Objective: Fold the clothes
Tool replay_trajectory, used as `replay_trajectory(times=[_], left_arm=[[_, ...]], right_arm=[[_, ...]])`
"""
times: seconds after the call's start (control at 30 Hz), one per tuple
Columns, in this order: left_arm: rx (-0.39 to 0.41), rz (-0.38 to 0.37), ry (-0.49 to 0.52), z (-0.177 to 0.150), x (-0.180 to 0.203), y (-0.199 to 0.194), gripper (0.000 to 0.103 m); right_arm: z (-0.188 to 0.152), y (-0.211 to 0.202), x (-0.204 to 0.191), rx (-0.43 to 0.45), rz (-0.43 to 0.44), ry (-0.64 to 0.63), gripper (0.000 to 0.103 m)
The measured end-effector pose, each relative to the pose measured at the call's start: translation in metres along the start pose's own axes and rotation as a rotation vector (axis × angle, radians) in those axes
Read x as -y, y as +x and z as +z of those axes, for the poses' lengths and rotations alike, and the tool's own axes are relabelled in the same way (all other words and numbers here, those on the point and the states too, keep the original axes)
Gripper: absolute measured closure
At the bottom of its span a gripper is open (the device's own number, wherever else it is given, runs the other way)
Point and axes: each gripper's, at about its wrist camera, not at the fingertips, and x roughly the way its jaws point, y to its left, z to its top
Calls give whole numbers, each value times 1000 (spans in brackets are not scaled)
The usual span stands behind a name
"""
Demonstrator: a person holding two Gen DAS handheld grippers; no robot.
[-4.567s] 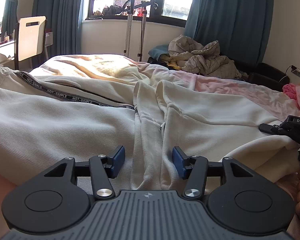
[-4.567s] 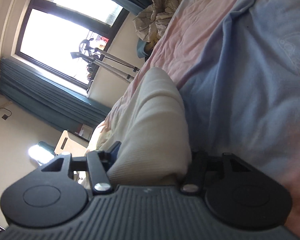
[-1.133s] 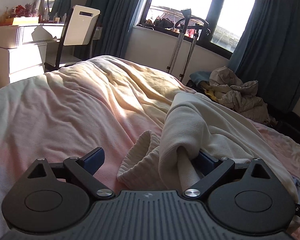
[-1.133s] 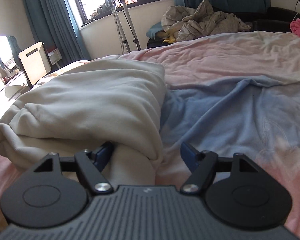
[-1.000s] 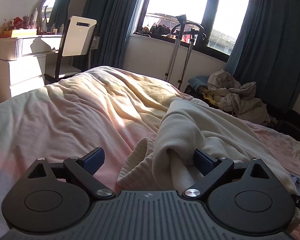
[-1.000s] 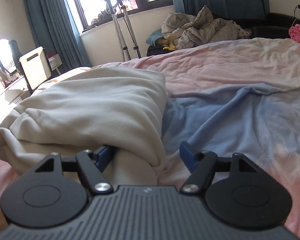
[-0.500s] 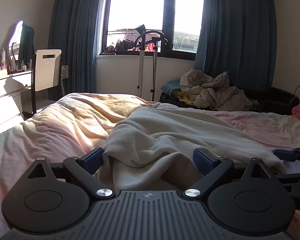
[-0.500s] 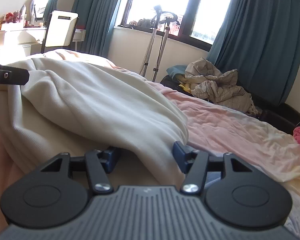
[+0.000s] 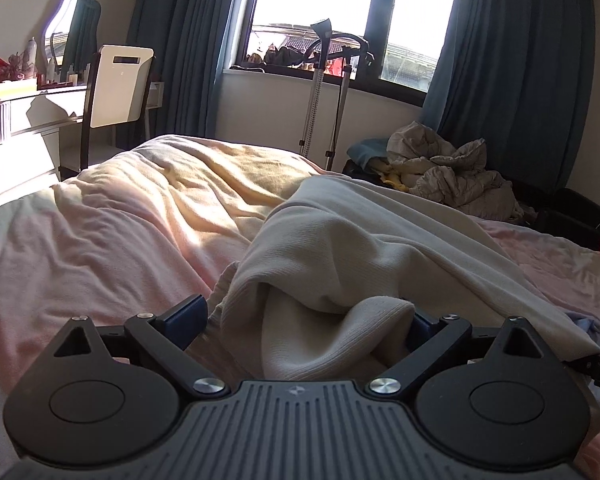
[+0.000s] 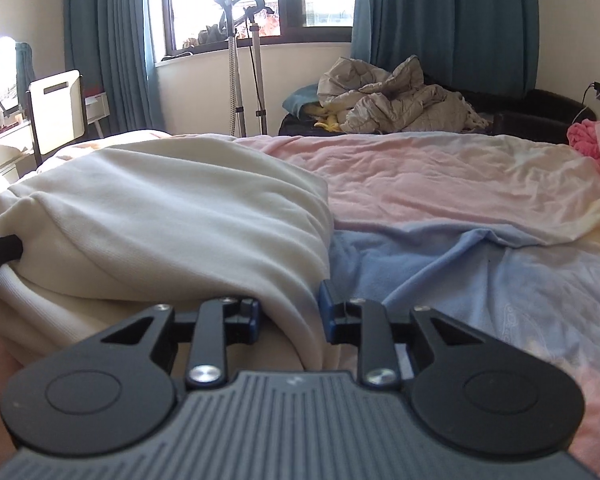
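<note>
Cream sweatshirt (image 10: pixel 172 208) sits bunched and doubled over on the bed (image 10: pixel 440 176). Left claw (image 9: pixel 306 320) is spread wide around one folded end; right claw (image 10: pixel 288 316) pinches the other edge. Best bet is probably keeping both ends level and taut so layers stack flat, not lumpy.
</note>
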Motion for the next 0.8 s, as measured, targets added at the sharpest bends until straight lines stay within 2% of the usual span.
replay_trajectory(times=[0.2,0.23,0.33,0.43,0.57,0.8], left_arm=[[28,-3,-14,4,-2,5,4],[21,-8,-28,4,-3,9,4],[-5,-28,-68,2,-10,19,4],[-21,-37,-89,0,-13,22,4],[-29,-46,-122,1,-14,13,6],[-46,-92,-306,4,-25,-32,6]], right_arm=[[-3,-7,-3,24,18,82,69],[-4,-8,-1,25,28,111,66],[-7,-5,13,6,97,241,64],[-10,1,12,-28,100,236,64],[-10,1,11,-35,102,247,62],[-11,-6,18,-55,119,289,60]])
